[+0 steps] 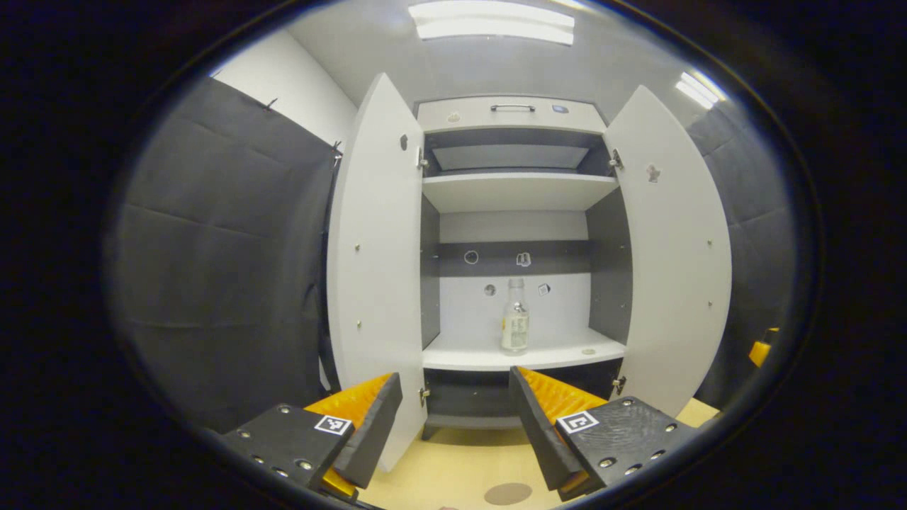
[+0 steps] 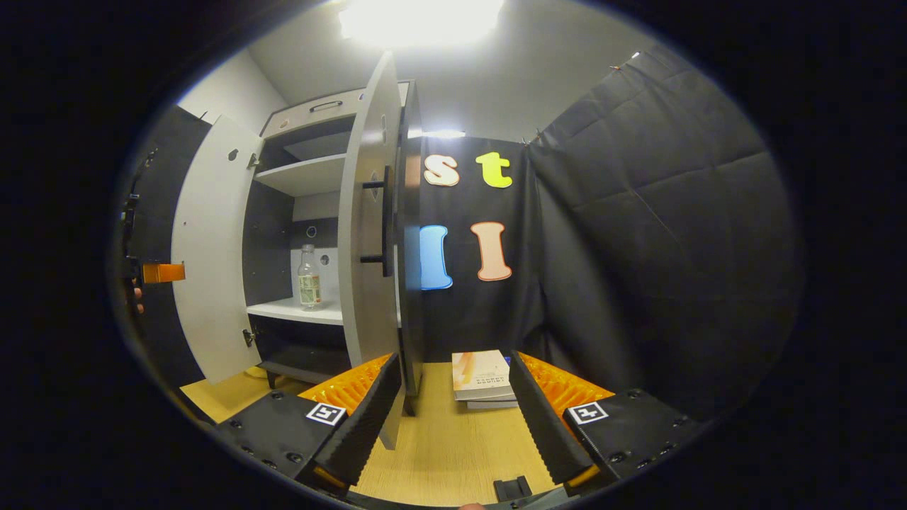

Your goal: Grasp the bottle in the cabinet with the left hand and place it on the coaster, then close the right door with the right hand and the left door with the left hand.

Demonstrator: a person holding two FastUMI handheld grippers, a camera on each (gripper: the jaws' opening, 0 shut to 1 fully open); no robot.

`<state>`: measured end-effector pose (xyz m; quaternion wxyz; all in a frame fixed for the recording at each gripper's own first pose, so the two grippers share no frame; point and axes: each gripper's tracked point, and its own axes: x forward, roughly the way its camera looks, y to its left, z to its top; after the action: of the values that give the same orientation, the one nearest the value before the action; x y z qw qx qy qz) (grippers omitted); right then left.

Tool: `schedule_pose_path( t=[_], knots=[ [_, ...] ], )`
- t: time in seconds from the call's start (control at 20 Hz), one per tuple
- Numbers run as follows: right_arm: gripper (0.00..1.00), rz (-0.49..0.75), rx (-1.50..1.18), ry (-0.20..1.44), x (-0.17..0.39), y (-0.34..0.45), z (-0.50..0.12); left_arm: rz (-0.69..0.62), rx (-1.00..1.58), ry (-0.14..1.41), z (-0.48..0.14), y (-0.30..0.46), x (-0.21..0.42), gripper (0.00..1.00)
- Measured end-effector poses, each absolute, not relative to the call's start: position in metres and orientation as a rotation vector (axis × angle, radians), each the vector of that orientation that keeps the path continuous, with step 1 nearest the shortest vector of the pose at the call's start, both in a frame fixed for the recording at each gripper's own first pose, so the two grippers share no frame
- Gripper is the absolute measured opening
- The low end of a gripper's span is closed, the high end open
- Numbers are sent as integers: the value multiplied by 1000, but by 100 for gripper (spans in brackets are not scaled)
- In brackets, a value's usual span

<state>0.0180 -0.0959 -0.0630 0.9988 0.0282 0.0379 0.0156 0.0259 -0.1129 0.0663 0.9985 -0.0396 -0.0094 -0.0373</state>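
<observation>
A clear bottle (image 1: 515,320) with a pale label stands upright on the cabinet's lower white shelf (image 1: 468,352). Both white doors are swung open, the left door (image 1: 375,269) and the right door (image 1: 669,248). My left gripper (image 1: 453,380) is open in front of the cabinet, well short of the bottle, with nothing between its fingers. A round brown coaster (image 1: 507,494) lies on the wooden table just below it. My right gripper (image 2: 453,361) is open beside the right door (image 2: 365,234), near its black handle (image 2: 386,219). The bottle (image 2: 308,278) is seen past that door.
A stack of books (image 2: 482,379) lies on the wooden table (image 2: 439,453) ahead of the right gripper, against the black cloth wall. The cabinet has an upper shelf (image 1: 517,188) and a top drawer (image 1: 511,112). The left gripper (image 2: 161,273) and a hand are at the far left.
</observation>
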Motion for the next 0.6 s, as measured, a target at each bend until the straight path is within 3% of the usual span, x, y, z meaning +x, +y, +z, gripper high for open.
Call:
schedule_pose_path(
  t=[0.3,0.55,0.6],
  knots=[
    [100,-40,63,80,34,-115,-65,-131,-51,-61,89,-141,78,90],
    [94,-118,48,75,50,-129,-62,-193,-93,-63,97,-168,137,90],
    [98,-132,50,76,53,-130,-63,-205,-97,-62,98,-173,148,91]
  ],
)
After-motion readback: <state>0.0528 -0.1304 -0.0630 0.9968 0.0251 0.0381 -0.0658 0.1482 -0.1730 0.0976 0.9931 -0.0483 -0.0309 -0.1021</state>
